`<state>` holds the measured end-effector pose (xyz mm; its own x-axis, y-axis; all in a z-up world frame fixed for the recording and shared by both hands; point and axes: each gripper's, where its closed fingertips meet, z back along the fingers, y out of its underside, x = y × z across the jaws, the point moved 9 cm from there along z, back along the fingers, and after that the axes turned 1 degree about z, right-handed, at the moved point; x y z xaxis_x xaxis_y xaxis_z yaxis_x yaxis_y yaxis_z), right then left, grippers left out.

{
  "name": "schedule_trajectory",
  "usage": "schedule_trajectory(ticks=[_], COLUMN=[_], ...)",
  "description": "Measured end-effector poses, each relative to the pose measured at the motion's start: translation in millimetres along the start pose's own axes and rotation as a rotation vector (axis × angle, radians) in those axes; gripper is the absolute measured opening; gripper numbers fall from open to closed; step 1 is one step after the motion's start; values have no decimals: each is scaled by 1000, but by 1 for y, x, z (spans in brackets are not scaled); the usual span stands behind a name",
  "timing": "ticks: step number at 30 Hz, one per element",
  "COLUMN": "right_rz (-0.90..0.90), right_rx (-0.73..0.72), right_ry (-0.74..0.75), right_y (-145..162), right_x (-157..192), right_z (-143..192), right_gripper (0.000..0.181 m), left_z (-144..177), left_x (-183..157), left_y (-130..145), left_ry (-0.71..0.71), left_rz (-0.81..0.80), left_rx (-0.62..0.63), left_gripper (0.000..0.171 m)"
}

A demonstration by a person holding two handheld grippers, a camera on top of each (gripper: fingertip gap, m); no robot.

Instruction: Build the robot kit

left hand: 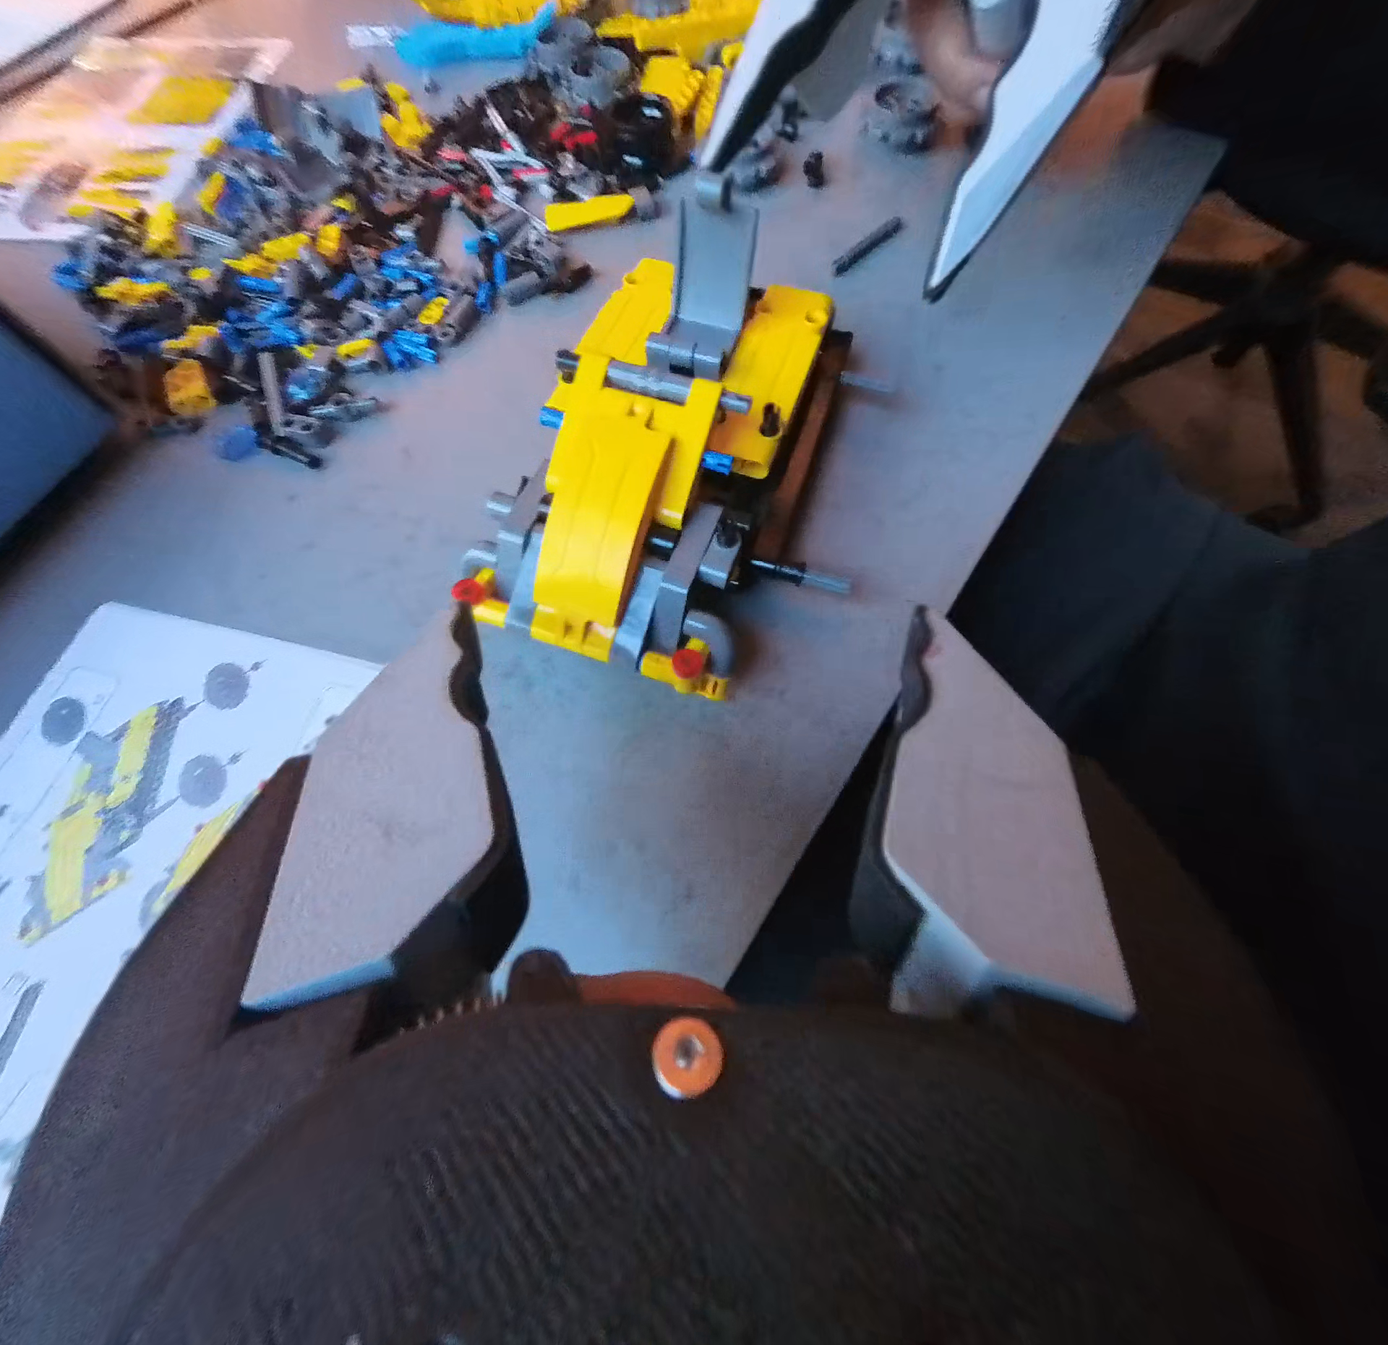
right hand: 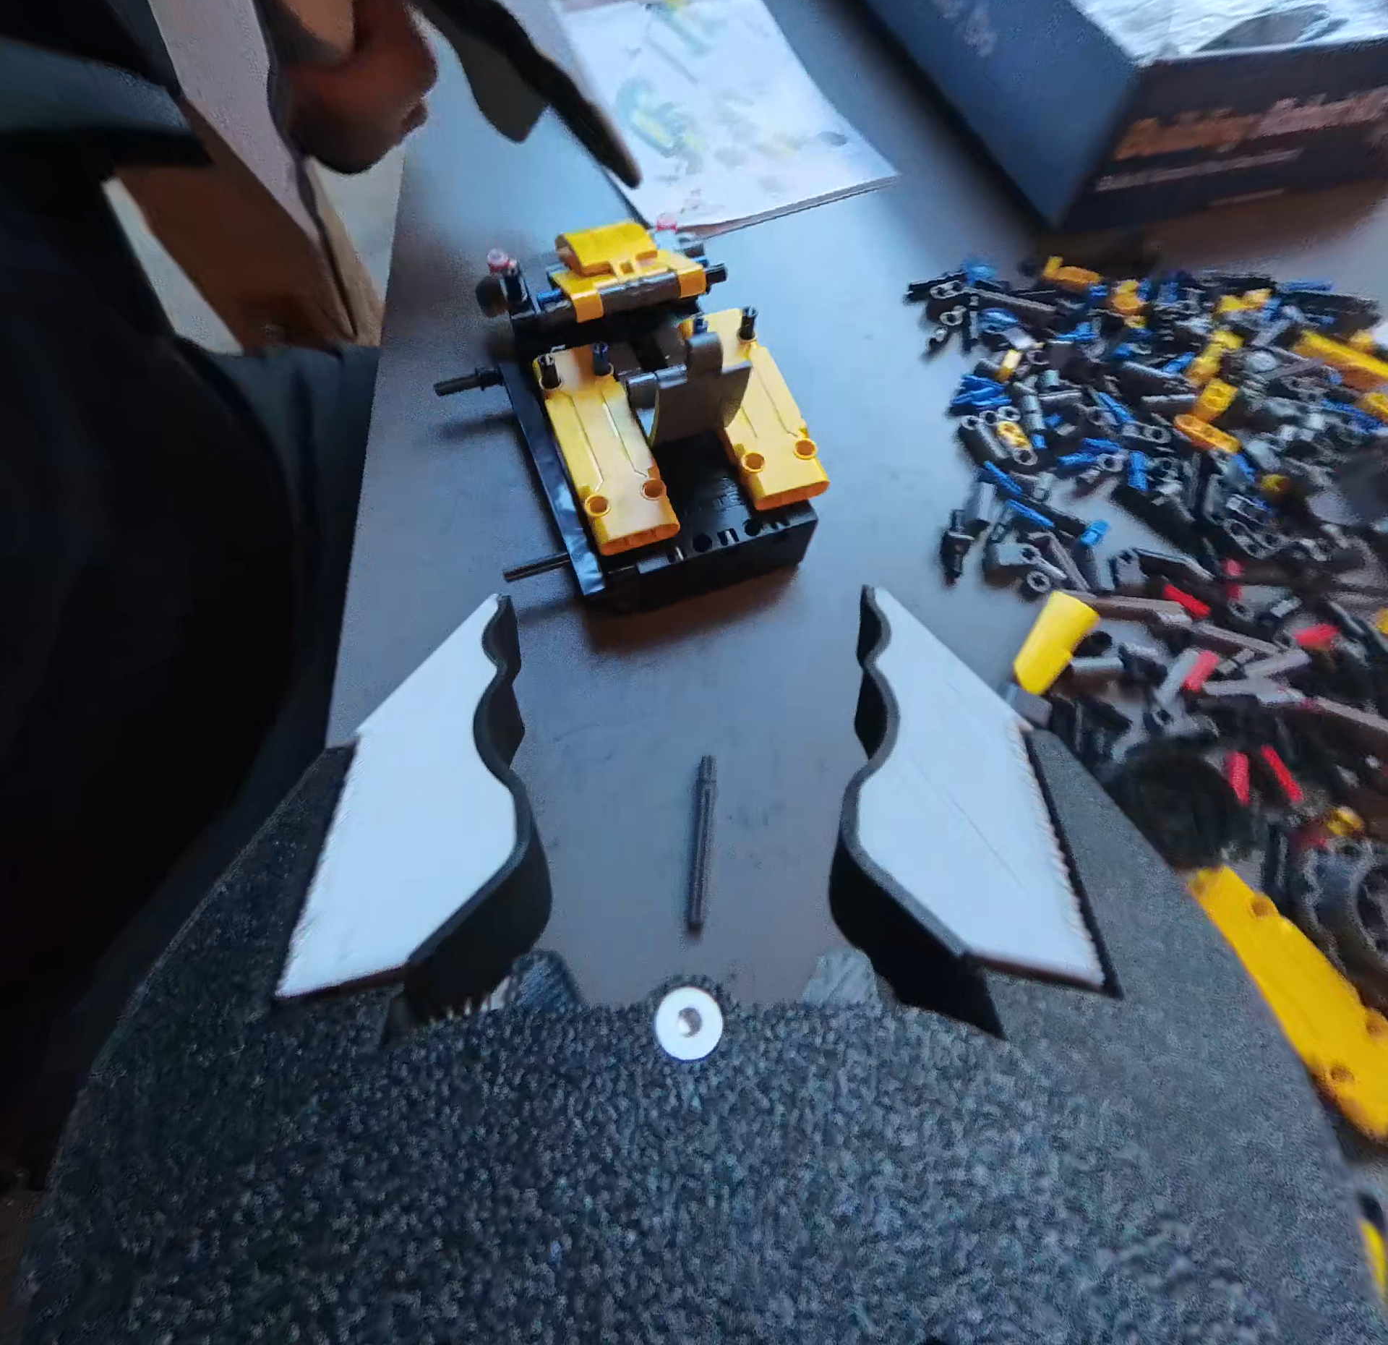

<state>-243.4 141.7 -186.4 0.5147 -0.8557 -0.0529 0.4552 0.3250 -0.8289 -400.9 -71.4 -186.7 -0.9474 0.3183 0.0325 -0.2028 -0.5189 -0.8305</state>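
A partly built yellow, grey and black brick vehicle (left hand: 661,475) stands on the grey table (left hand: 300,527); it also shows in the right wrist view (right hand: 661,437). My left gripper (left hand: 691,618) is open and empty, its fingertips just short of the vehicle's near end with two red studs. My right gripper (right hand: 683,595) is open and empty, just short of the vehicle's black base on the opposite side. A thin black axle (right hand: 700,843) lies on the table between the right fingers (right hand: 420,783). The right gripper also shows at the top of the left wrist view (left hand: 826,219).
A large pile of loose blue, yellow, grey and black pieces (left hand: 300,280) lies left of the vehicle; it also shows in the right wrist view (right hand: 1172,497). An instruction booklet (left hand: 113,783) lies near the left gripper. A dark box (right hand: 1126,84) stands at the back. The table edge (left hand: 1051,422) runs close on the right. My right tips are roughly 6 cm from the thin black axle (right hand: 700,843). Look for it in the left wrist view (left hand: 869,245) too.
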Motion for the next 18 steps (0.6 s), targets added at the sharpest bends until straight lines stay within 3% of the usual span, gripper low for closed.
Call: schedule_trajectory(ticks=[8, 13, 18], right_rz=[95, 116, 143], right_rx=[21, 88, 97], right_ry=[-34, -28, -55], right_y=[-9, -11, -10], right_x=[4, 1, 4], right_z=[-20, -33, -35], right_gripper=[100, 110, 112], left_z=[-25, -26, -35], left_x=[2, 5, 8], left_y=[-7, -18, -22], left_ry=[33, 6, 73], left_rz=[-77, -202, -317], left_rx=[88, 86, 115], left_gripper=[116, 116, 121])
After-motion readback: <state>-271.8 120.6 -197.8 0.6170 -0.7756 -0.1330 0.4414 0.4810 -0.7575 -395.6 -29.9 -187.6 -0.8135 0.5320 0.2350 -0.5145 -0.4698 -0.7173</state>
